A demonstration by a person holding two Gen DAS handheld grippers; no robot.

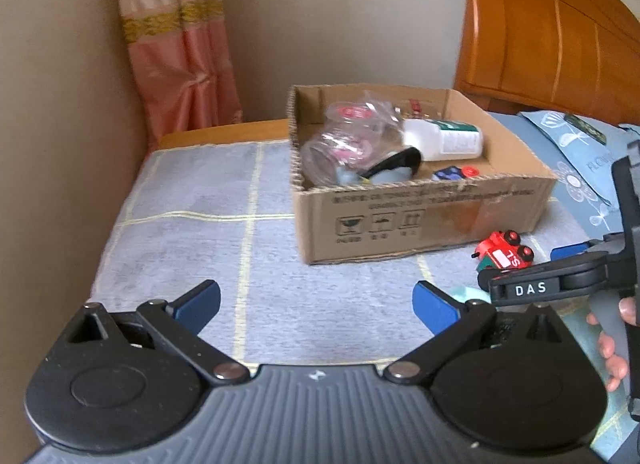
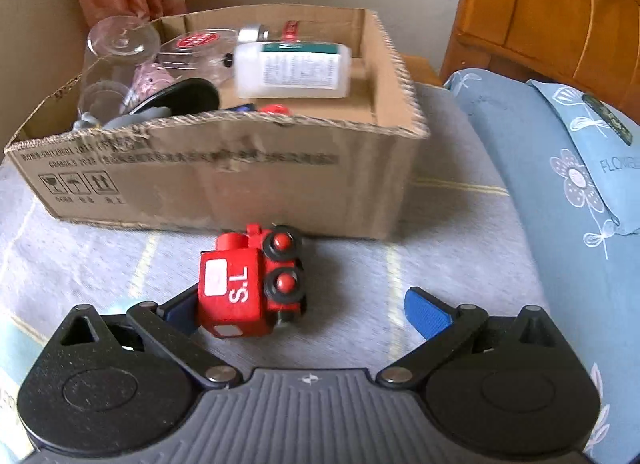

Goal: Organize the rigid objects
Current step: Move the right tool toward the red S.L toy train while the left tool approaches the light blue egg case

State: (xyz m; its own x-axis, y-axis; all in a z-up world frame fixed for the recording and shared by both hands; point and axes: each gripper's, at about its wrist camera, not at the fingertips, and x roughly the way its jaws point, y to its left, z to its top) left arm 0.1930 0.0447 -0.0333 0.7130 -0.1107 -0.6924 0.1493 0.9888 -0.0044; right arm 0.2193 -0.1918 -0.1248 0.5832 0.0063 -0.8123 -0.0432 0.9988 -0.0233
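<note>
- Red toy train (image 2: 250, 284) is seen lying on its side on the grey checked blanket (image 2: 440, 256), just in front of the cardboard box (image 2: 224, 179); wheels face right in the right wrist view, white label w/ "T'S" up.
- It sits between the fingers of the right gripper (image 2: 304, 310), which are spread wide apart and clamp nothing; the left blue pad looks to be at or behind the toy's body, the right pad (image 2: 426, 314) is well apart from the wheels. Contact can't be told for sure.
- Left gripper (image 1: 318, 304) is held over bare blanket, fingers apart, nothing between them.
- Step judged: toy is being lined up for a grasp, then a drop into the box; not yet gripped.
- Risks, as judged:
  - Toy is off-centre toward the left pad, so on closing it could be shoved sideways or twisted before both pads bite.
  - Round wheels on one side give an uneven face; a pad landing on them may slip or roll the toy.
  - Soft blanket gives under pressure, so the toy may tip.
  - Box wall is close ahead, edge torn and bowed; it could be bumped on the lift.
- Materials: toy looks like hard painted wood or plastic, blocky body, black wheels w/ red hubs. Box is corrugated, rough-cut rim.
- In the box: white plastic bottle (image 2: 292, 71), clear glass or plastic jars (image 2: 116, 59), dark sunglasses (image 1: 394, 165).
</note>
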